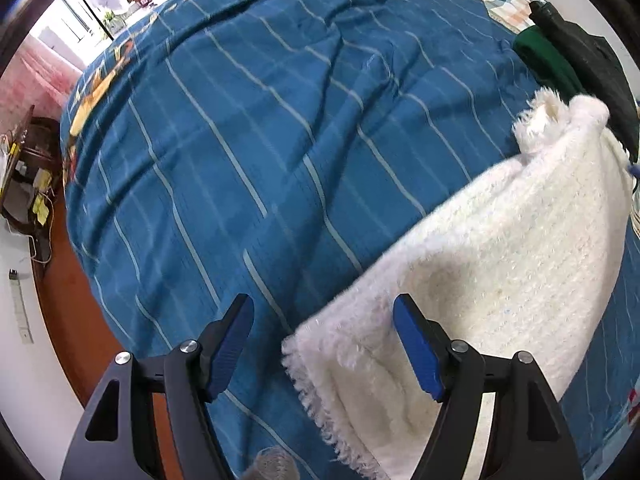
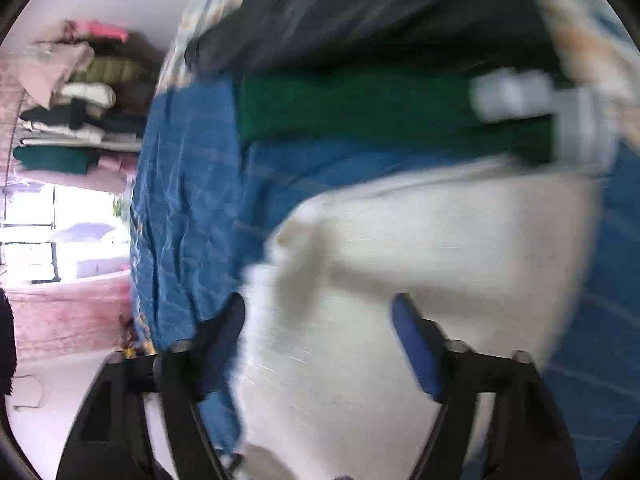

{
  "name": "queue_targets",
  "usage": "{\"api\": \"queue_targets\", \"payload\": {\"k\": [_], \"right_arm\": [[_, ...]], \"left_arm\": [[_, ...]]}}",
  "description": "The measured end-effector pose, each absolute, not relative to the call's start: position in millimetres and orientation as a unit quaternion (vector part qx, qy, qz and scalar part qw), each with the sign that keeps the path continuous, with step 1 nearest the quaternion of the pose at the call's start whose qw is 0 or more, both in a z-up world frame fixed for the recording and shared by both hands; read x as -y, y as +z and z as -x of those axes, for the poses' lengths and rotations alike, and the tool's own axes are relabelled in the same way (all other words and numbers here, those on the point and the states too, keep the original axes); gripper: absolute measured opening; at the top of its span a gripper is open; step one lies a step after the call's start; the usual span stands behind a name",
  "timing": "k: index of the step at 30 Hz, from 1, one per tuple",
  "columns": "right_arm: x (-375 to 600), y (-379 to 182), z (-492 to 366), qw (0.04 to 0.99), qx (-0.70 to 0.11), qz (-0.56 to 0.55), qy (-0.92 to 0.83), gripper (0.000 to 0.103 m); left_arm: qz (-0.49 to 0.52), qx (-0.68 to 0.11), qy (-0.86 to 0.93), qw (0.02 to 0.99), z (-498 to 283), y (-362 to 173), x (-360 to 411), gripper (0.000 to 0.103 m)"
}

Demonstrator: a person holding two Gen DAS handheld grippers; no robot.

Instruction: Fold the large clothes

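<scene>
A fluffy white garment [image 1: 480, 264] lies folded on a blue striped bedspread [image 1: 260, 140]. My left gripper [image 1: 324, 344] hangs open above the garment's fringed near corner, blue pads apart, nothing pinched between them. The right wrist view is motion-blurred: the same white garment [image 2: 420, 272] fills the lower middle, and my right gripper [image 2: 320, 340] stands open over it, its fingers clear of the cloth. A folded green garment [image 2: 380, 108] and a dark one [image 2: 360, 12] lie beyond the white one; in the left wrist view the green garment [image 1: 548, 60] sits at the far right.
The bed's edge drops to an orange-brown floor [image 1: 76, 320] on the left, with a dark wooden side table [image 1: 28, 184] beside it. A stack of folded clothes [image 2: 76, 104] stands by the wall near a bright window [image 2: 48, 236]. A grey blurred object [image 2: 540, 112] lies at the right.
</scene>
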State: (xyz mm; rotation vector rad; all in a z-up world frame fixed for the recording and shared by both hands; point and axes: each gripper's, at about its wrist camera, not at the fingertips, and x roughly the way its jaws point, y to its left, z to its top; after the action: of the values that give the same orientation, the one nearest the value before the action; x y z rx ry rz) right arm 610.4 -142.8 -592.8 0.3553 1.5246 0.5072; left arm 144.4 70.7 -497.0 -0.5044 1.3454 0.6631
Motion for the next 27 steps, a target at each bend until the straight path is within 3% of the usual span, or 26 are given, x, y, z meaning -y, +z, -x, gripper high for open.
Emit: {"api": "queue_targets", "payload": {"k": [2, 5, 8, 10, 12, 13, 20, 27], "right_arm": [[193.3, -599.6, -604.5, 0.699, -0.674, -0.152, 0.184, 0.079], [249.9, -655.7, -596.6, 0.659, -0.697, -0.221, 0.177, 0.079], [250.5, -732.4, -587.3, 0.57, -0.712, -0.337, 0.235, 0.079], [234.4, -750.0, -584.7, 0.566, -0.685, -0.365, 0.278, 0.079], [223.4, -747.1, -584.0, 0.587, -0.664, -0.362, 0.289, 0.061], [221.9, -745.1, -581.8, 0.594, -0.661, -0.361, 0.284, 0.035], [296.8, -690.7, -505.9, 0.63, -0.61, -0.454, 0.158, 0.026], [434.8, -648.1, -315.4, 0.618, -0.638, -0.456, -0.049, 0.028]], "left_arm": [[0.224, -0.605, 0.298, 0.703, -141.0, -498.4, -67.1, 0.071], [0.225, -0.6, 0.304, 0.705, -136.8, -496.7, -63.8, 0.071], [0.232, -0.595, 0.311, 0.704, -133.2, -493.5, -63.6, 0.071], [0.24, -0.591, 0.322, 0.699, -129.2, -491.1, -63.8, 0.071], [0.248, -0.588, 0.332, 0.695, -124.3, -489.4, -63.8, 0.071], [0.25, -0.588, 0.337, 0.692, -121.2, -488.4, -63.5, 0.071], [0.245, -0.595, 0.343, 0.684, -105.8, -475.1, -64.1, 0.071], [0.258, -0.588, 0.31, 0.701, -110.7, -467.4, -66.6, 0.071]]}}
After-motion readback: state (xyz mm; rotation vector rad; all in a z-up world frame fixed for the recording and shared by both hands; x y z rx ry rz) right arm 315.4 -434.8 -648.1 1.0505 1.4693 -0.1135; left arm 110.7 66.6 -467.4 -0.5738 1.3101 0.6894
